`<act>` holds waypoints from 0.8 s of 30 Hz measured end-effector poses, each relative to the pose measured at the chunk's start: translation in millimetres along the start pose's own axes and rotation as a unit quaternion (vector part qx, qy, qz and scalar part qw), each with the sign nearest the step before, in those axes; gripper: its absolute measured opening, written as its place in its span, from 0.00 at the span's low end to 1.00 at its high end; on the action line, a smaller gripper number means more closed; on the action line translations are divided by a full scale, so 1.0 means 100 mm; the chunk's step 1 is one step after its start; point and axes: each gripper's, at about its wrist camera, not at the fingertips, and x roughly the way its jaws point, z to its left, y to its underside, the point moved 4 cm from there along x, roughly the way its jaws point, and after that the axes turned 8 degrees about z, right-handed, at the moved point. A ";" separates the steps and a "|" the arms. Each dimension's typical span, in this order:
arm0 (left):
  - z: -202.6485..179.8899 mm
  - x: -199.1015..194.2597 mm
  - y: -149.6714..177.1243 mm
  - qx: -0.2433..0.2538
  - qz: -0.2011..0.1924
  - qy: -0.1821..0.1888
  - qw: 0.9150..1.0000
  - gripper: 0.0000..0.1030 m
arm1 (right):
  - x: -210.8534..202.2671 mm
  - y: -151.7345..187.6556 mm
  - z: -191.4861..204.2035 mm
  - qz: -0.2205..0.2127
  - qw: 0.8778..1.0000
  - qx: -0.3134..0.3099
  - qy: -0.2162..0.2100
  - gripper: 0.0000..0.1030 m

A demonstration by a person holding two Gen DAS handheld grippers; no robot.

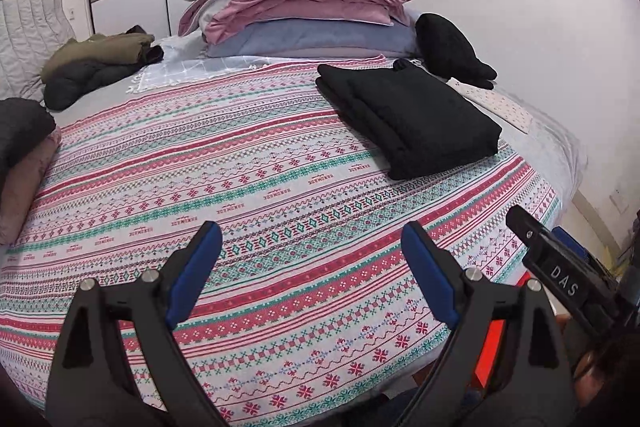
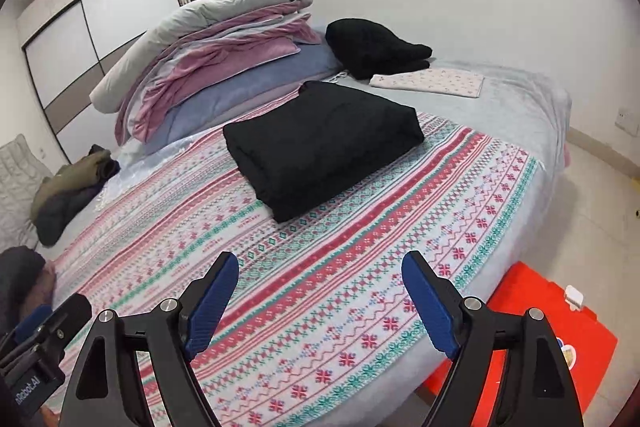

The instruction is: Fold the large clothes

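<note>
Left gripper (image 1: 312, 259) and right gripper (image 2: 320, 291): jaws wide, empty. Leave the folded garment (image 2: 324, 143) at 12 o'clock; fetch the unfolded clothes (image 1: 96, 63) at 10 o'clock.

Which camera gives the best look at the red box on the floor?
The right wrist view: the red box shows its top beside the bed. The left wrist view shows only a red sliver behind the left gripper.
</note>
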 end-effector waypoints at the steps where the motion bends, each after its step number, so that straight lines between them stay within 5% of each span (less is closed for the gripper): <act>1: -0.05 0.04 0.02 0.008 0.001 0.003 1.000 0.88 | 0.01 0.03 -0.02 -0.001 1.000 0.001 0.000 0.82; 9: -0.28 0.19 0.05 0.027 0.008 0.019 0.999 0.88 | 0.18 0.23 -0.13 0.024 1.000 -0.009 0.006 0.83; 21: -0.34 0.41 0.19 0.017 0.030 0.016 0.999 0.88 | -0.01 0.20 -0.11 -0.028 0.998 -0.052 0.035 0.84; 24: -0.40 0.42 0.25 0.033 0.044 0.003 0.998 0.88 | 0.02 0.23 -0.08 -0.012 0.995 -0.087 0.056 0.87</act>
